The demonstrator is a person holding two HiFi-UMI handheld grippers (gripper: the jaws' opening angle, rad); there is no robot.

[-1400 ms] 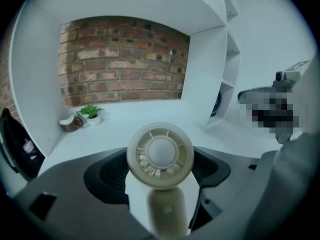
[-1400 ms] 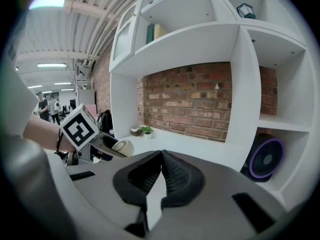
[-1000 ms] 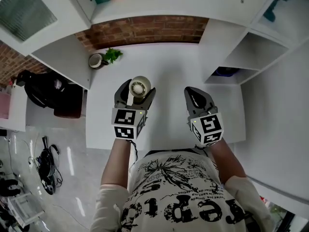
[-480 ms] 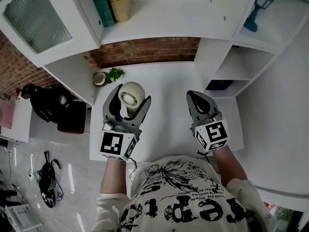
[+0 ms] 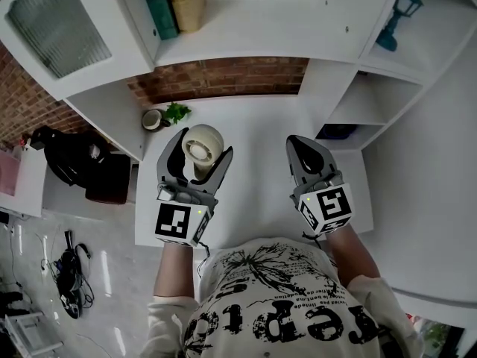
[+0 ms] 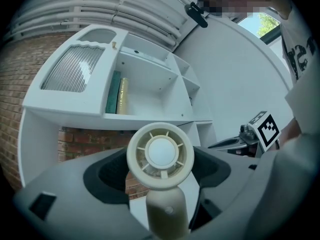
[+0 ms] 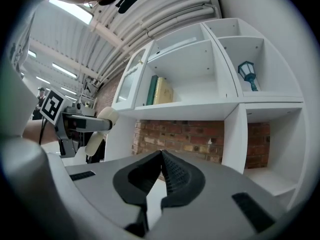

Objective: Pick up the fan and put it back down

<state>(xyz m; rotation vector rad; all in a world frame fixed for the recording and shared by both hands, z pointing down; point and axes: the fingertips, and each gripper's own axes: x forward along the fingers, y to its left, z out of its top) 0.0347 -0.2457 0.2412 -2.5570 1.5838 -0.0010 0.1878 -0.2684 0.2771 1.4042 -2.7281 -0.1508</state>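
Observation:
A small cream hand fan (image 5: 203, 145) with a round grille head is held up off the white desk (image 5: 257, 133). My left gripper (image 5: 198, 154) is shut on the fan's handle, and the head stands above the jaws. In the left gripper view the fan (image 6: 160, 156) faces the camera, its handle clamped low between the grey jaws. My right gripper (image 5: 308, 155) hovers over the desk's right half, shut with nothing in it; in the right gripper view its black pads (image 7: 167, 176) meet at the tips. The fan (image 7: 102, 126) shows there at the left.
A small potted plant (image 5: 176, 113) and a cup (image 5: 153, 120) sit at the desk's back left by the brick wall. Shelves above hold books (image 5: 173, 4) and a teal lantern (image 5: 393, 15). A dark chair with a bag (image 5: 74, 159) stands left of the desk.
My left gripper has lifted the fan up off the desk and toward the camera. The head view has tilted up to show more of the shelves. The right gripper barely moved.

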